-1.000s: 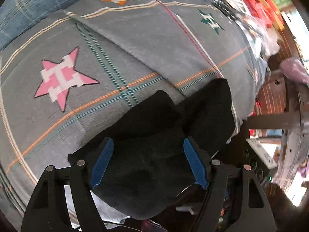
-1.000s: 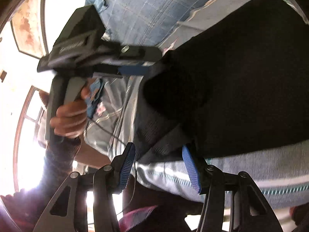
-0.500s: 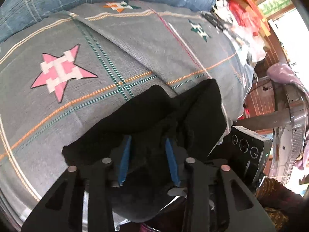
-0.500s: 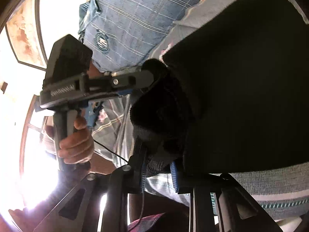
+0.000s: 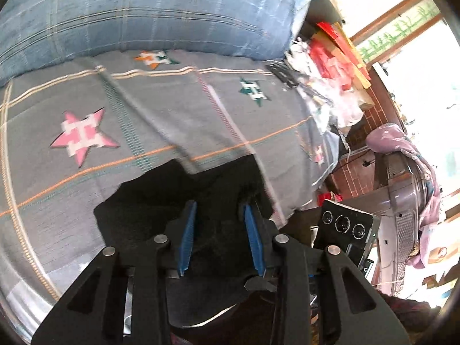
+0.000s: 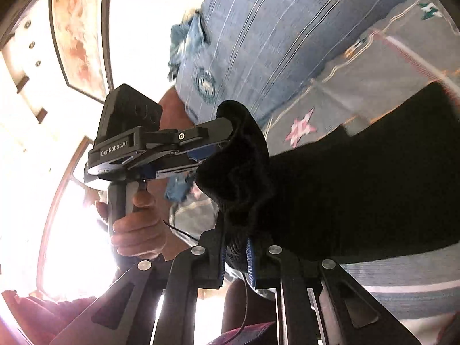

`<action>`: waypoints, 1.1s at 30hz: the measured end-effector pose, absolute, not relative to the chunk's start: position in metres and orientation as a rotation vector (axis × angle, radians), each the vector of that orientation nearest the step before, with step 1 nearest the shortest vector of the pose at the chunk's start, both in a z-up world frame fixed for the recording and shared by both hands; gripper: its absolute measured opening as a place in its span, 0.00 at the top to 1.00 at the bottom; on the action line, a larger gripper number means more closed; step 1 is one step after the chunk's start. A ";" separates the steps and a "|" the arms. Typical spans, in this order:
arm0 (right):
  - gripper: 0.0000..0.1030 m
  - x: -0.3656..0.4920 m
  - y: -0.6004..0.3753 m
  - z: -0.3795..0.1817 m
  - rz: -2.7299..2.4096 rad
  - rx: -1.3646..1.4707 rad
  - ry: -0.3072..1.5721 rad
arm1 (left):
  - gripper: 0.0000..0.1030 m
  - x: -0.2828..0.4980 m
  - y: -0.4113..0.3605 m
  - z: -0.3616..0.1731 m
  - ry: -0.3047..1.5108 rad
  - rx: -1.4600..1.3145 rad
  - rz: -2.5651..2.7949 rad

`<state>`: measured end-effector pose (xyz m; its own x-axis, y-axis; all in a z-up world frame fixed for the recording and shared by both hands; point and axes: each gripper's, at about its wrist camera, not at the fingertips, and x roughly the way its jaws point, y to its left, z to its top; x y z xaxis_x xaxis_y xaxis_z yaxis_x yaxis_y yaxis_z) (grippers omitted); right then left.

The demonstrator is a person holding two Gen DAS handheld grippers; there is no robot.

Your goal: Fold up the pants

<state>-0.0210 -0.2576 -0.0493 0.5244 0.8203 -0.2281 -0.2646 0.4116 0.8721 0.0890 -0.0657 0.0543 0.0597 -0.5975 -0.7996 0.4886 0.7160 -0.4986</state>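
Note:
Black pants [image 5: 161, 201] lie on a grey bedspread with star patterns [image 5: 172, 115], their near edge raised off it. My left gripper [image 5: 218, 205] is shut on a bunched fold of this edge, with black cloth filling the gap between its blue pads [image 5: 187, 230]. In the right wrist view the pants [image 6: 359, 187] stretch to the right, and my right gripper [image 6: 235, 247] has its jaws closing, pads pressing a thick fold of the hem. The left gripper [image 6: 218, 146] shows there too, gripping the same edge a little further along, with a hand [image 6: 135, 230] on its handle.
A blue checked blanket [image 5: 143, 14] is heaped along the far side of the bed. Past the bed's right edge are a pile of red and white clutter [image 5: 330, 72], a black box with round dials [image 5: 345, 227] and a purple cloth [image 5: 402, 149] draped over an appliance.
Both grippers went from open around the pants' edge to closed on it. Both have since risen, lifting that edge off the bedspread.

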 end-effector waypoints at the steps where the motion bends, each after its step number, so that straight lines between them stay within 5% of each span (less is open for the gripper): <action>1: 0.89 -0.023 -0.263 -0.047 0.747 0.908 0.719 | 0.69 0.089 -0.074 0.054 1.264 -0.095 -0.830; 13: 0.86 -0.023 -0.342 -0.111 0.514 1.001 0.799 | 0.69 0.101 -0.181 -0.032 1.441 -0.023 -0.754; 26: 0.88 -0.031 -0.356 -0.085 0.492 0.896 0.685 | 0.68 0.101 -0.192 -0.012 1.380 -0.102 -0.750; 33: 0.80 -0.029 -0.370 -0.109 0.466 0.992 0.766 | 0.66 0.110 -0.194 -0.024 1.403 -0.124 -0.694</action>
